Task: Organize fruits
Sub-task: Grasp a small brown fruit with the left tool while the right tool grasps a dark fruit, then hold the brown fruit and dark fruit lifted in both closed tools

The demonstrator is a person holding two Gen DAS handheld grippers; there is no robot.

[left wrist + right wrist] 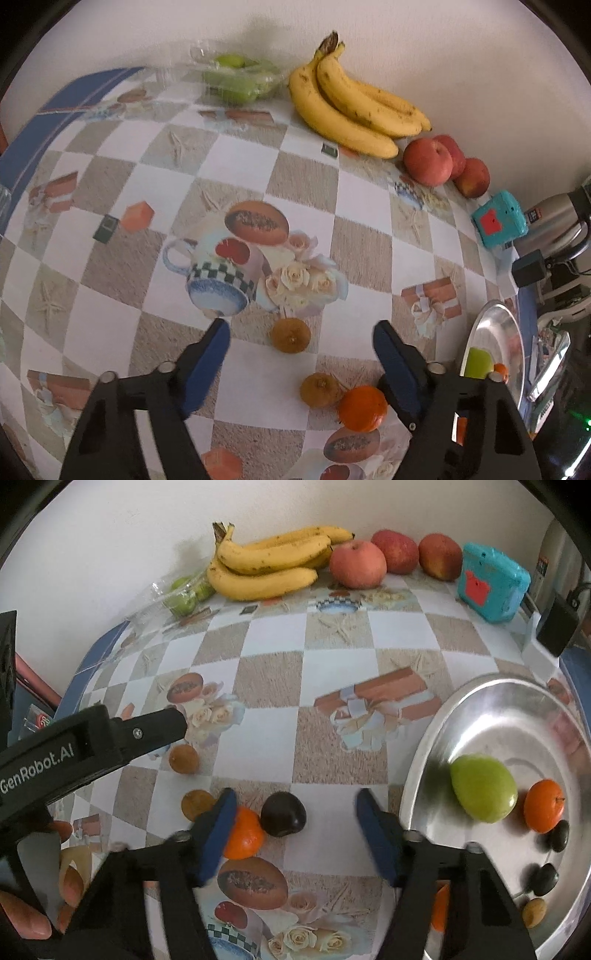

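A table with a checked cloth (236, 155) is seen from above by both cameras. The silver plate (436, 731) is used here as the landmark.

Inside the plate, a green pear (484, 788) is laid near the middle. An orange mandarin (545, 805) is set just beside the pear, on the side away from the table's middle. Two small dark fruits (557, 836) and one small brown fruit (534, 912) are placed near the plate's close rim.

On the cloth just beside the plate, a dark plum (282, 814) is found between the blue fingers of the right gripper (295, 830). The jaws are held open, and the plum is not touched by the pads. A second mandarin (245, 834) is pressed against the plum, on the side away from the plate.

Farther from the plate, a small brown fruit (290, 335) is seen just ahead of the left gripper (301, 354). Its jaws are also held open, with nothing gripped. Another brown fruit (319, 389) is touched by the mandarin.

Well apart from the plate, by the wall, bananas (266, 559), three red apples (357, 564), a teal box (493, 581) and a clear pack of green fruit (236, 77) are lined up.
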